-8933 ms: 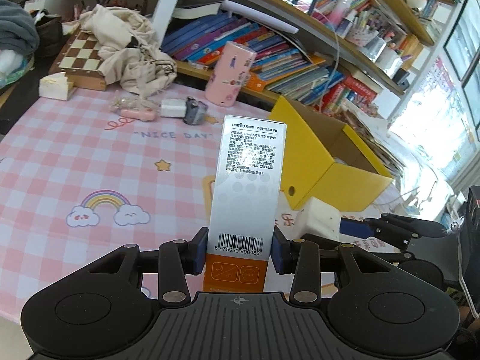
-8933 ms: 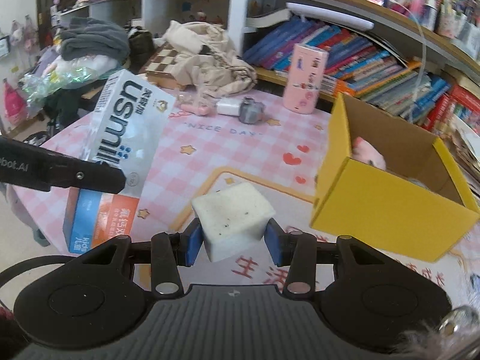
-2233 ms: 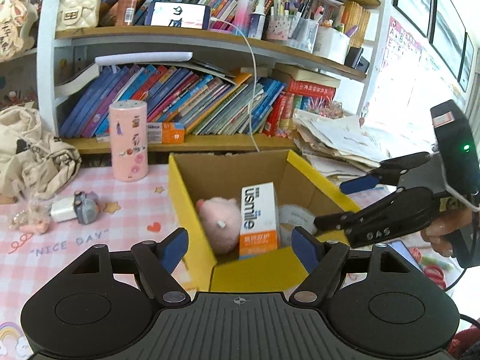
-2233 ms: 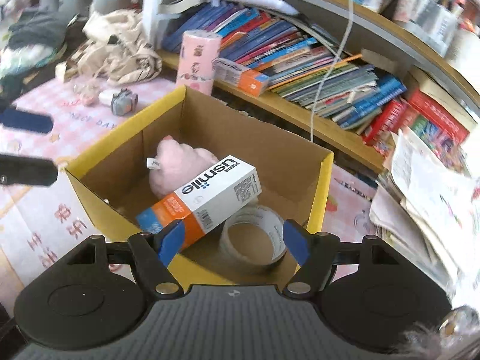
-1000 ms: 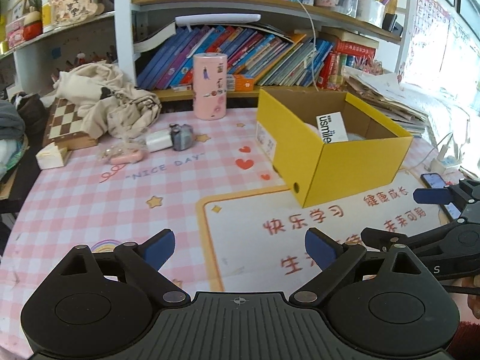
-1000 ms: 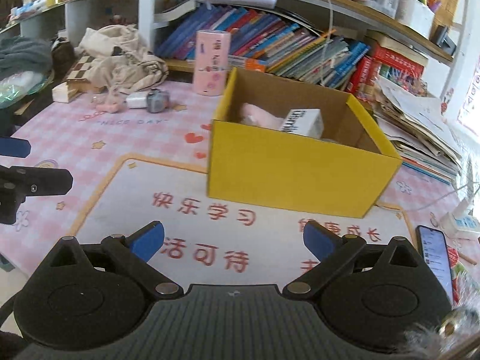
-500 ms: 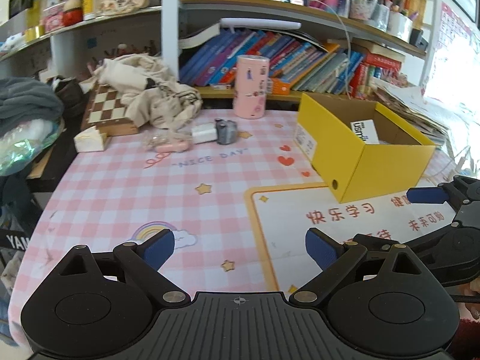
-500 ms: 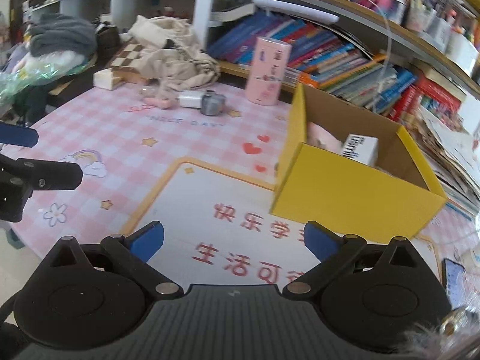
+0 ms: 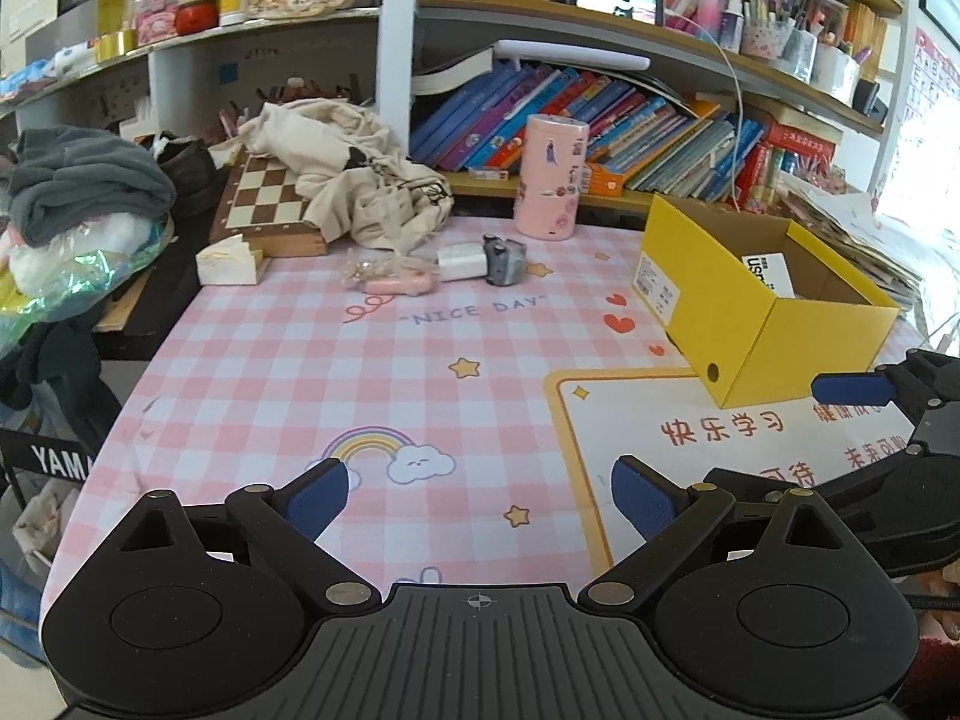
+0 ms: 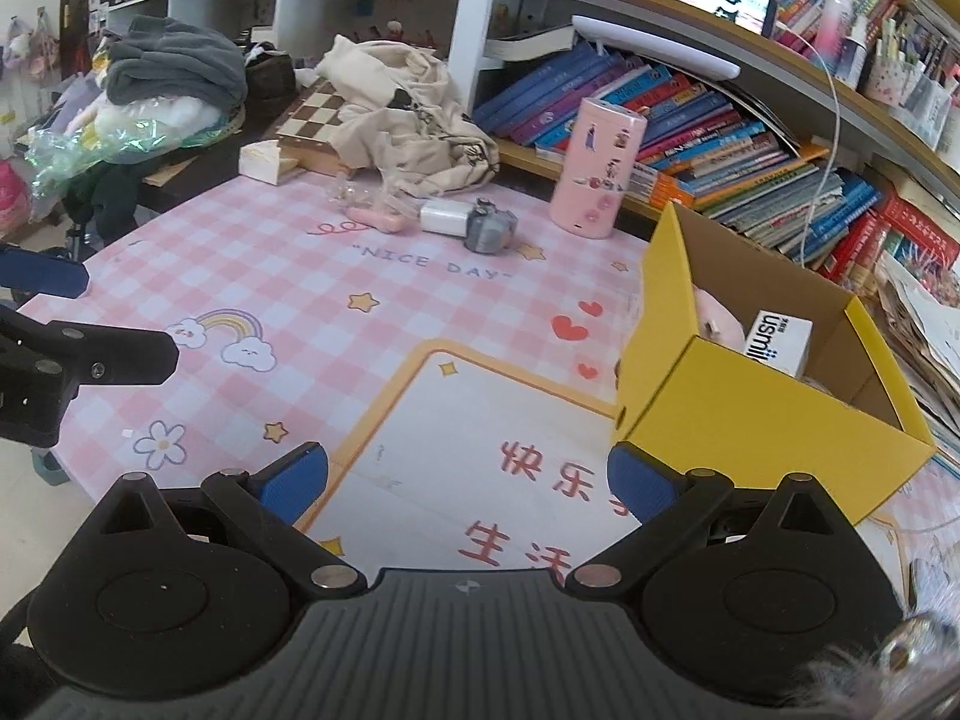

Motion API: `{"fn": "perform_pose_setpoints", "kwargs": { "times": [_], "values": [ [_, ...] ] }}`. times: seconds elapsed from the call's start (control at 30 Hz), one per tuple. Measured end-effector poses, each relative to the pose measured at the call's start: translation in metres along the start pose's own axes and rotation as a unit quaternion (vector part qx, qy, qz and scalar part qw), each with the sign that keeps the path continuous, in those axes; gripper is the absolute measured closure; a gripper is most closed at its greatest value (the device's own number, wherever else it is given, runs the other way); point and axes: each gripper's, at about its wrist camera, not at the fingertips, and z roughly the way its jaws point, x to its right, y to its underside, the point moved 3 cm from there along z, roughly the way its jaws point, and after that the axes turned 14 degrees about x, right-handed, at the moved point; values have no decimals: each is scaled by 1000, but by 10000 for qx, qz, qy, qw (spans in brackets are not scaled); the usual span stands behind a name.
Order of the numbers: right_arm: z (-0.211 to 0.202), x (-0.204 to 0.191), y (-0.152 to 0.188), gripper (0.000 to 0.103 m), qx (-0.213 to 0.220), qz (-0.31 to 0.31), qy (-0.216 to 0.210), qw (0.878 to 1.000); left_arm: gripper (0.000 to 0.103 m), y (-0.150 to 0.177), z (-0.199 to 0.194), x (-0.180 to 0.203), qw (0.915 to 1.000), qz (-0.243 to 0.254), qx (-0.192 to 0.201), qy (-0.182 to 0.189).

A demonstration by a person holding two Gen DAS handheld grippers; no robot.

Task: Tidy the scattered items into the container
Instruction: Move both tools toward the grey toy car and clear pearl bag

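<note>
two grippers hover empty over the near edge of the desk [image 9: 288, 372], which is covered by a pink checked cloth: the left gripper [image 9: 480, 495] and the right gripper [image 10: 468, 477] both have their blue-padded jaws spread wide with nothing between them. the open yellow cardboard box [image 10: 750, 414] stands on the right side of the desk, and inside it show a white toothpaste carton [image 10: 777, 342] and a soft pink toy [image 10: 717, 318]. what looks left to tidy lies in a loose cluster at the far side, near the printed "nice day": a small grey gadget [image 9: 504, 252] touching a white block-shaped plug [image 9: 459, 253], and just beside them a pink oblong item [image 9: 399, 285] under some clear wrapping. for the next pick, i would judge it best to take one piece at a time, coming down from above with the jaws set across the narrow width, since the grey and white pieces touch and a sideways approach could shove both. room is generous across the middle of the cloth, but the cluster is hemmed in behind by a crumpled beige cloth bag [image 9: 354, 180] and a tall pink cylindrical tin [image 9: 552, 177], so any reach should stop short of them. carrying back, the box's near wall has to be cleared before lowering.
</note>
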Motion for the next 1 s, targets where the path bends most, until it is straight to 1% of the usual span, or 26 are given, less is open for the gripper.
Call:
{"fn": "perform_pose_setpoints", "kwargs": {
  "times": [0.23, 0.5, 0.6, 0.7, 0.77, 0.87, 1.0],
  "values": [
    [1, -8, -1, 2, -9, -128, -110, 9999, 6, 3, 0, -1, 10000, -35, -47, 34],
    [9, -14, -3, 2, -15, -155, -238, 9996, 6, 4, 2, -9, 9999, -114, -81, -89],
    [14, -13, -5, 2, 25, -189, -269, 9995, 6, 3, 7, -10, 9998, -124, -95, -82],
    [21, -10, -8, 2, 31, -137, -266, 9995, 6, 2, 12, -10, 9999, -60, -131, -78],
    [28, -7, -12, 3, 27, -103, -273, 9996, 6, 0, 15, -12, 9999, -62, -86, -101],
    [38, -5, -17, 4, 39, -110, -308, 9995, 6, -5, 21, -19, 9997, -133, 33, -201],
    [56, 0, -24, 4, 33, -44, -325, 9995, 6, -10, 33, -29, 9992, -229, 59, -320]
  ]
}}
